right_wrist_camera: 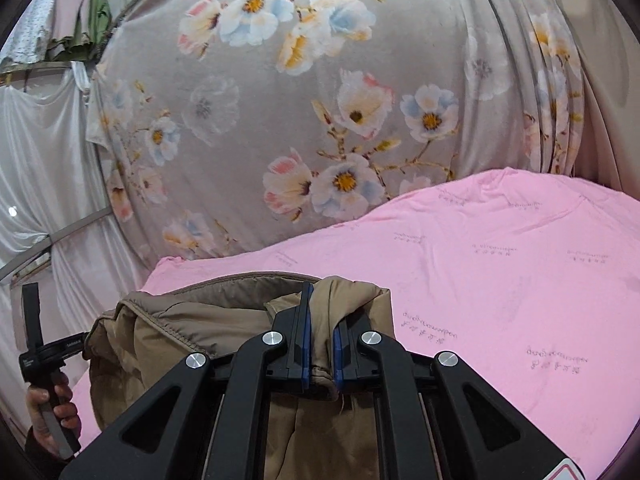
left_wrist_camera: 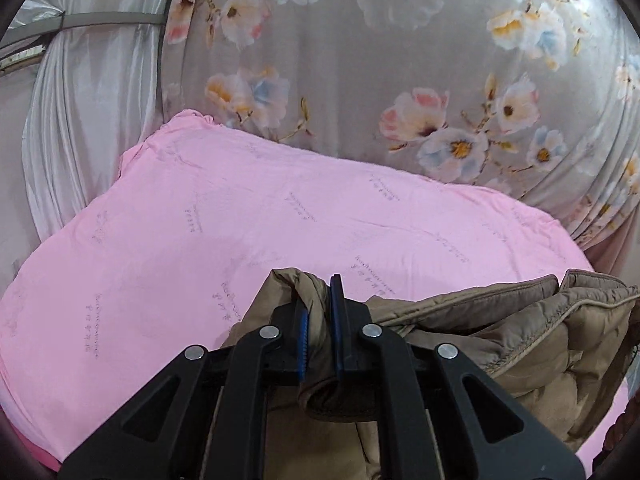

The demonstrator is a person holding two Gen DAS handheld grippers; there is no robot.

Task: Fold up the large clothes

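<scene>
A tan padded jacket (left_wrist_camera: 500,340) is held up over a pink sheet (left_wrist_camera: 160,240). My left gripper (left_wrist_camera: 320,312) is shut on a bunched edge of the jacket. The rest of it hangs off to the right in the left wrist view. My right gripper (right_wrist_camera: 322,320) is shut on another edge of the same jacket (right_wrist_camera: 180,340), which stretches to the left in the right wrist view. The person's hand on the left gripper handle (right_wrist_camera: 40,360) shows at the far left of that view.
The pink sheet (right_wrist_camera: 500,280) covers a wide flat surface under both grippers. A grey floral curtain (left_wrist_camera: 380,60) hangs behind it; it also shows in the right wrist view (right_wrist_camera: 300,100). White drapes (left_wrist_camera: 88,100) hang at the left.
</scene>
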